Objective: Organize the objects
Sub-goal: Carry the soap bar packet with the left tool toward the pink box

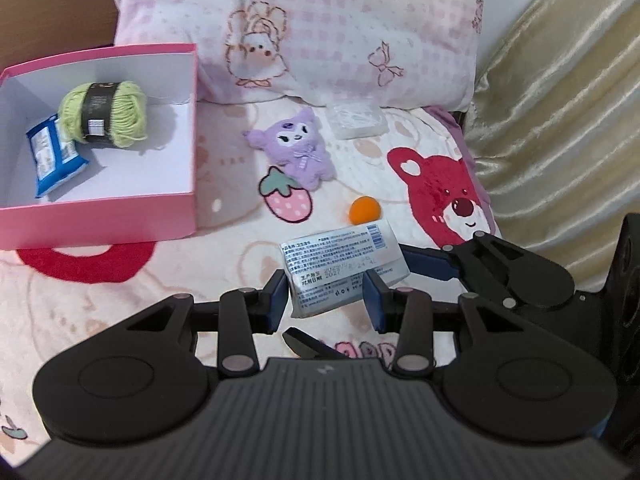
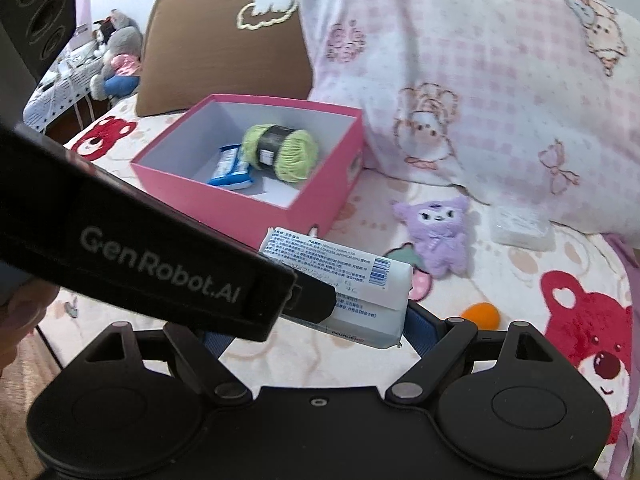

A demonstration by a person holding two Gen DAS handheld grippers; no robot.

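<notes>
My blanket (image 1: pixel 120 312), white with red bears and a strawberry printed on it, fills most of both views, with the pink checked pillow (image 1: pixel 320 32) lying across its far end and a brown cushion (image 2: pixel 224 40) beside that. The pink box (image 1: pixel 100 216) sits open on the blanket, left of everything else from my left camera. In it the green yarn ball (image 1: pixel 106 114) rests partly on a blue snack packet (image 1: pixel 52 156).

My left tongs (image 1: pixel 326 300) are pinching the white wipes pack (image 1: pixel 344 268) across its narrow width, pads pressed on both sides, and the pack is lifted off the blanket, near the box's front corner. My right tongs (image 2: pixel 316 330) are spread wide around the same pack's long side; whether their pads actually press it I can't quite tell, since my left tool hides one finger.

The purple plush toy (image 1: pixel 298 148) lies right of the box, a clear flat packet (image 1: pixel 356 120) beyond it by the pillow, and the small orange ball (image 1: pixel 363 210) just past the pack.
</notes>
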